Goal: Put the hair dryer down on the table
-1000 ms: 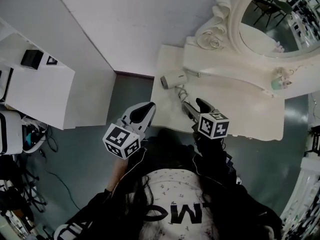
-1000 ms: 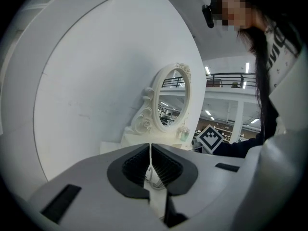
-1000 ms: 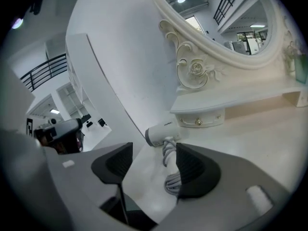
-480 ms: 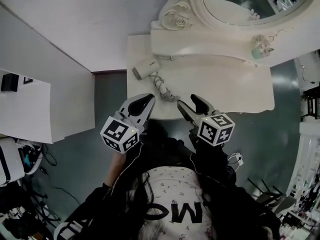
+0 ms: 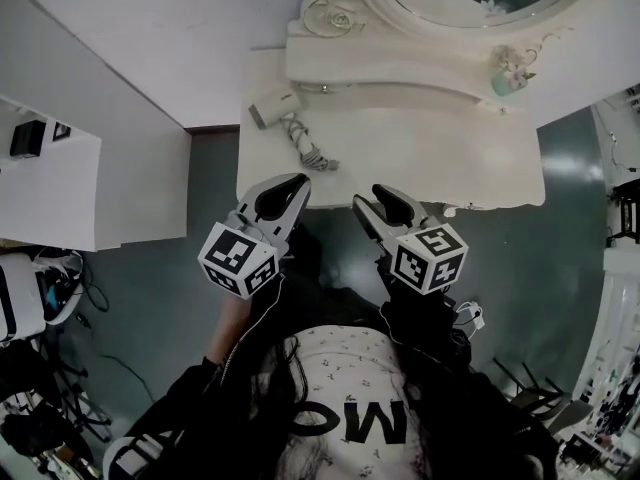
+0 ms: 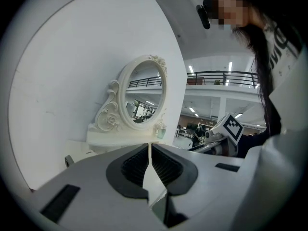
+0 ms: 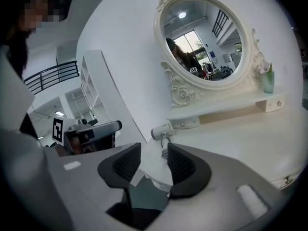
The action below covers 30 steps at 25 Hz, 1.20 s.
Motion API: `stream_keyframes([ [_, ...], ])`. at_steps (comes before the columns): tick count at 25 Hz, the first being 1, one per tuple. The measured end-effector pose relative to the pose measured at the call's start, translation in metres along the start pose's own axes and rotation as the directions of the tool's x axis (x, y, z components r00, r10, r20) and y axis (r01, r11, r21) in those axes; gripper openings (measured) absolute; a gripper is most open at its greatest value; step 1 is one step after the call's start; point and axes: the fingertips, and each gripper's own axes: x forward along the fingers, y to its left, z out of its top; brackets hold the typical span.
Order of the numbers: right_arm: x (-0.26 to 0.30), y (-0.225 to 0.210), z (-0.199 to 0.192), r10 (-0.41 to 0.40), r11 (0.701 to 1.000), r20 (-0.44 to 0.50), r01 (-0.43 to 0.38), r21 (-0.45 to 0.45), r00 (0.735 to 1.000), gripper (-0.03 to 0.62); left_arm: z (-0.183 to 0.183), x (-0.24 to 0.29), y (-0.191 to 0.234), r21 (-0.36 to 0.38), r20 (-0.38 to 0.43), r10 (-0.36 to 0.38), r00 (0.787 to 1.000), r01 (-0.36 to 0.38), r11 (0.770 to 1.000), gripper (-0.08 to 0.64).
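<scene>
White dryer (image 5: 272, 108) lies on the table (image 5: 420, 158) at its far-left corner, body crosswise, cord (image 5: 305, 148) trailing back toward both grippers. Left gripper (image 5: 297, 181) is nearer, jaws together and empty; right gripper (image 5: 374, 197) is closing on nothing.

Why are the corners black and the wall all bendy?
Both gripper views: a wide-angle lens curves the plain white wall and blacks out the corners. Right gripper view: the oval white-framed mirror looks sharp. Head view: soft, even light.

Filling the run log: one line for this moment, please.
hair dryer: on table | left gripper: shut, empty | right gripper: closing, empty
</scene>
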Motion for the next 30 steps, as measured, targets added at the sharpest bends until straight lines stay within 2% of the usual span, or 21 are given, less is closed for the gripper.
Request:
stream_keyframes([
  [5, -0.062, -0.006, -0.019, 0.027, 0.999, 0.024, -0.026, -0.025, 0.999, 0.069, -0.019, -0.006, -0.07, 0.012, -0.003, 0.0, 1.0, 0.0, 1.0, -0.002],
  [13, -0.149, -0.012, -0.072, 0.06, 0.998, 0.037, -0.06, -0.004, 0.998, 0.054, -0.064, -0.028, -0.166, 0.017, -0.022, 0.036, 0.999, -0.036, 0.999, -0.002],
  [17, -0.173, -0.002, -0.089, 0.097, 0.995, 0.049, -0.098, 0.007, 0.994, 0.05, -0.071, -0.043, -0.2, 0.043, -0.035, 0.05, 0.998, -0.048, 0.998, -0.002],
  [24, -0.191, 0.024, -0.109, 0.146, 0.989, 0.054, -0.148, 0.023, 0.988, 0.035, -0.072, -0.07, -0.228, 0.077, -0.055, 0.071, 0.996, -0.067, 0.995, -0.002],
  [30, -0.201, 0.038, -0.121, 0.149, 0.989, 0.042, -0.15, 0.021, 0.988, 0.034, -0.073, -0.072, -0.245, 0.08, -0.058, 0.036, 0.998, -0.031, 0.996, -0.002],
])
